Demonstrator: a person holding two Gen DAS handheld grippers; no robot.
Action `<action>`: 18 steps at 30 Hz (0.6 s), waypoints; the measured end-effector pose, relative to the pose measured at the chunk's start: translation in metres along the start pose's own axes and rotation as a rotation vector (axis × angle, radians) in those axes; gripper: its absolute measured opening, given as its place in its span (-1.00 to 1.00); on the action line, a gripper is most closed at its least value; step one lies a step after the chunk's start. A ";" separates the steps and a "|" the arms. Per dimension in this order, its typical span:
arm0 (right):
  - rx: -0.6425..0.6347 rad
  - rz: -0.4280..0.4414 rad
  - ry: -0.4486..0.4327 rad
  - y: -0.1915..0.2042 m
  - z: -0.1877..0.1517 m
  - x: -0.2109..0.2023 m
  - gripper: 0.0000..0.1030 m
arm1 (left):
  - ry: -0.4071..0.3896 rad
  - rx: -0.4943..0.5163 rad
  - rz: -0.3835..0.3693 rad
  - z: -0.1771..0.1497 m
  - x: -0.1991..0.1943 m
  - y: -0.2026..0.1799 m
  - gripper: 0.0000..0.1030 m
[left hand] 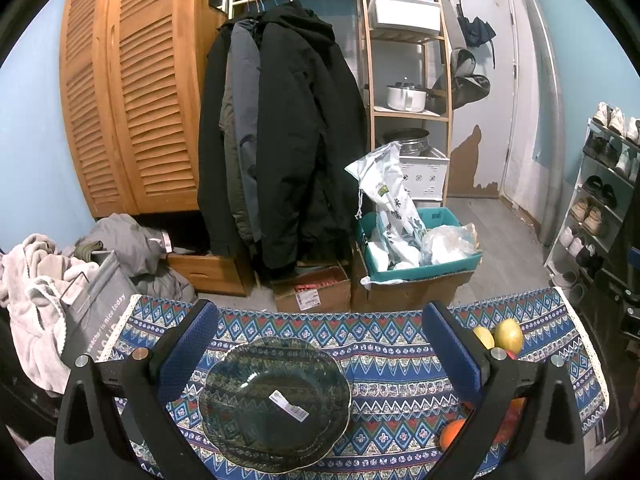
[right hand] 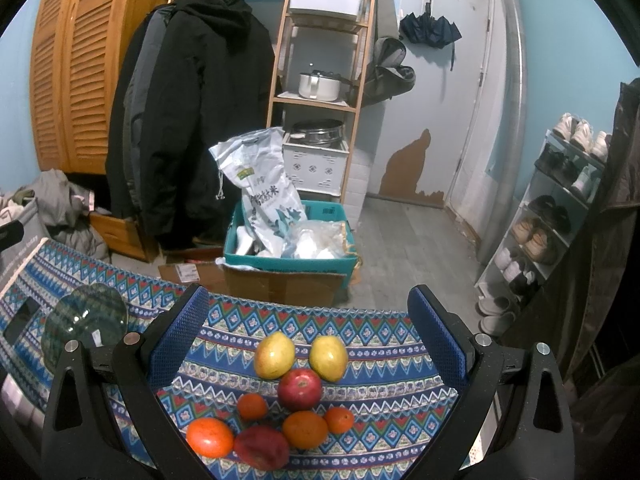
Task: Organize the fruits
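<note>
Blue walls, louvered wooden wardrobe point(left hand: 128, 88), hanging coats point(left hand: 288, 140), shoe rack point(right hand: 560, 208).

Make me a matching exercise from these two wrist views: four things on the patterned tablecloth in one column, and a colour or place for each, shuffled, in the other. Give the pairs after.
Things
1. glass plate
2. apple
3. the two pears
4. left gripper

Descriptions
A. yellow, at the far edge of the fruit cluster
B. open, fingers on either side of the plate
C. dark green, empty, white sticker on it
D. red, in the middle of the fruit cluster, just in front of the yellow fruit

Pairs: 1-C, 2-D, 3-A, 4-B
</note>
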State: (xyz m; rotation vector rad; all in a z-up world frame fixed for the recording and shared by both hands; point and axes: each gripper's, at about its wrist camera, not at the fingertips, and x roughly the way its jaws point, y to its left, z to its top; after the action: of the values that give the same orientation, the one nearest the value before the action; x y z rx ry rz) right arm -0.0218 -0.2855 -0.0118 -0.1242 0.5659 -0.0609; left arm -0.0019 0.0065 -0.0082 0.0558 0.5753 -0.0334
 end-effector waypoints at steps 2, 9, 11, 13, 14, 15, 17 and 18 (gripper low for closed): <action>0.000 0.001 0.000 0.000 0.000 0.000 0.90 | 0.000 0.000 -0.001 0.000 0.000 0.000 1.00; -0.001 0.000 0.001 0.000 0.000 0.000 0.90 | 0.008 0.003 0.003 -0.003 0.001 -0.002 1.00; -0.001 0.000 0.001 0.000 0.000 0.000 0.90 | 0.008 0.004 0.002 -0.003 0.002 -0.002 1.00; -0.001 0.000 0.001 0.000 0.000 0.000 0.89 | 0.009 0.005 0.002 -0.003 0.002 -0.002 1.00; -0.001 0.000 0.001 0.000 0.000 0.000 0.89 | 0.009 0.004 0.001 -0.003 0.002 -0.002 1.00; -0.001 0.000 0.001 0.000 0.000 0.000 0.89 | 0.008 0.004 0.001 -0.003 0.002 -0.002 1.00; -0.002 -0.001 0.003 0.000 -0.001 0.000 0.90 | 0.011 0.004 0.000 -0.004 0.002 -0.003 1.00; -0.002 -0.001 0.004 0.000 -0.002 0.000 0.89 | 0.012 0.005 0.000 -0.004 0.003 -0.003 1.00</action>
State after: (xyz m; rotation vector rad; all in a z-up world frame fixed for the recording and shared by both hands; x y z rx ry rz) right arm -0.0230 -0.2856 -0.0131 -0.1266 0.5701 -0.0618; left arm -0.0020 0.0038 -0.0128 0.0605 0.5873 -0.0343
